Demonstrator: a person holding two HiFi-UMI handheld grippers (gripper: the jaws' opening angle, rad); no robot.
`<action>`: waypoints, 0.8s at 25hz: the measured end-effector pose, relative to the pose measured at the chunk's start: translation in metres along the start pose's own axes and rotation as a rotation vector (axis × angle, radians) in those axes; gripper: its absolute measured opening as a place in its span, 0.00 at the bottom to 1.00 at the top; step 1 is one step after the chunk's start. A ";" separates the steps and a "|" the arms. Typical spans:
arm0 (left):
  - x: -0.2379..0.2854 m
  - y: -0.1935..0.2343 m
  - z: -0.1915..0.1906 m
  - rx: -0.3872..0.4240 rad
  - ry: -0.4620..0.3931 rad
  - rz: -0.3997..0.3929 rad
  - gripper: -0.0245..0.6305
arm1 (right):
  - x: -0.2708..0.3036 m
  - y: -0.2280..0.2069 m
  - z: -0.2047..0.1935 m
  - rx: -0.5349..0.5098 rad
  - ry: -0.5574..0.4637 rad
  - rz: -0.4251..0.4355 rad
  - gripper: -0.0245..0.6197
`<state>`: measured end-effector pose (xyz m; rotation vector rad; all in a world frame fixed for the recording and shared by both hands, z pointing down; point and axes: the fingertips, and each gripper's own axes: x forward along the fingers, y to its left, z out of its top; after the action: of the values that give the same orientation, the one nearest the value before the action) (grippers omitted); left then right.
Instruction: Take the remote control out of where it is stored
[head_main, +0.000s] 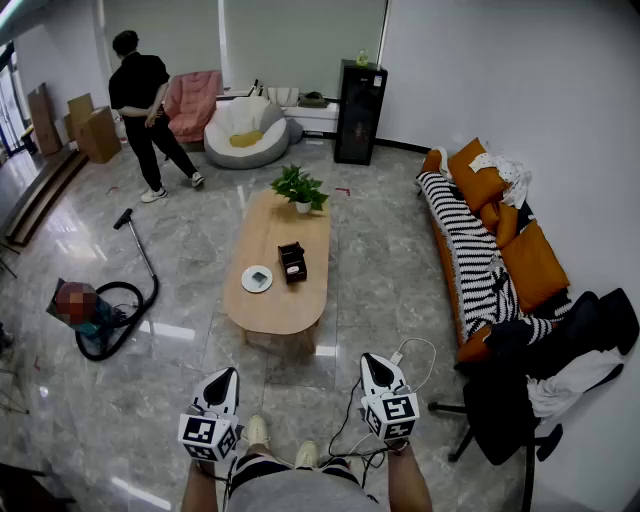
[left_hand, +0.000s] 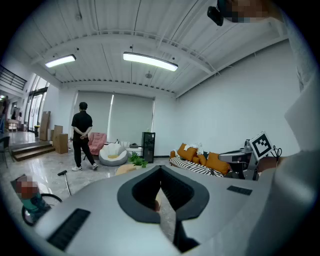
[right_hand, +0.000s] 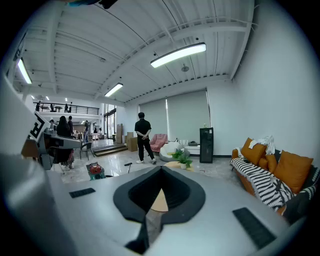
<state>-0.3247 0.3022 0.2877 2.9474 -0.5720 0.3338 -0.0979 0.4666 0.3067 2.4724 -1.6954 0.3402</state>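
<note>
The head view looks steeply down from standing height on the left tool (head_main: 226, 376), right tool (head_main: 372, 362) and the surface (head_main: 270, 240) well ahead. The left and right gripper views look almost level along them, sharing the sofa (head_main: 530, 265), plant (head_main: 299, 186) and person (head_main: 145, 110).

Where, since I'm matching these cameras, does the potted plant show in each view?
Head view: potted plant, upper centre, on the wooden table's far end.
Left gripper view: potted plant left of centre, below the middle.
Right gripper view: potted plant just right of centre, below the middle.
Shared landmark: black cabinet against the far wall.
</note>
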 end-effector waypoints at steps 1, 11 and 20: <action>0.002 -0.002 -0.002 0.001 -0.001 -0.001 0.05 | 0.000 -0.002 -0.003 0.004 0.000 0.004 0.05; 0.017 -0.021 -0.001 0.013 0.000 -0.007 0.05 | -0.001 -0.019 -0.003 0.003 -0.021 0.020 0.05; 0.061 -0.020 -0.003 0.026 0.028 -0.017 0.05 | 0.025 -0.046 -0.014 0.027 0.013 0.015 0.05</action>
<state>-0.2627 0.2995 0.3036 2.9652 -0.5434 0.3835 -0.0481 0.4639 0.3274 2.4721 -1.7163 0.3817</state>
